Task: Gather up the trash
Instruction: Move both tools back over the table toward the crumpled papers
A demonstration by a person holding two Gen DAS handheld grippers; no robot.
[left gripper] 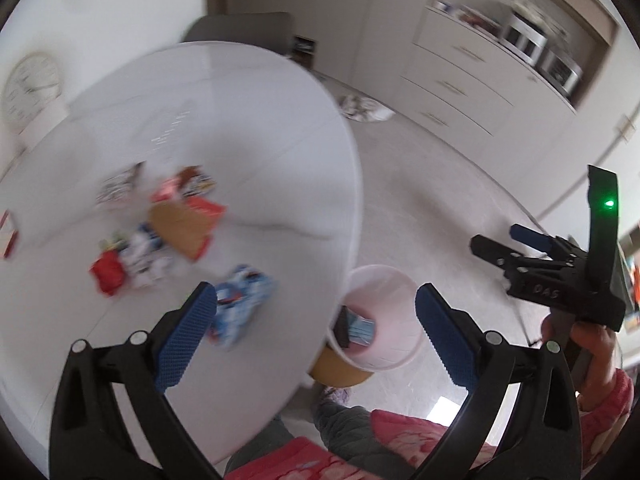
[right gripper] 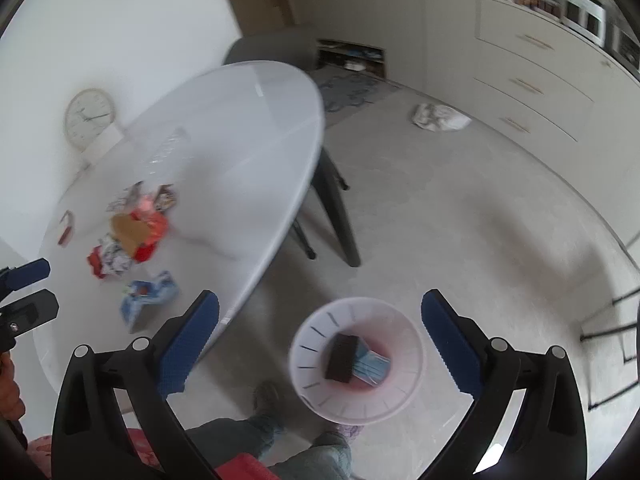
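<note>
Round slotted plastic bin [right gripper: 356, 364] w/ dark block [right gripper: 341, 357]; crumpled wrappers [right gripper: 132, 236] on glossy table [right gripper: 224, 152].

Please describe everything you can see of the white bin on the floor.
The white bin is a round, pale, slightly see-through plastic basket with a wide rim and dark slits around its wall. It stands upright on the light floor, beside the edge of the white table and close to the person's feet. Inside lie a dark block and, partly under it, a blue pleated piece that looks like a face mask. Neither gripper touches it.
</note>
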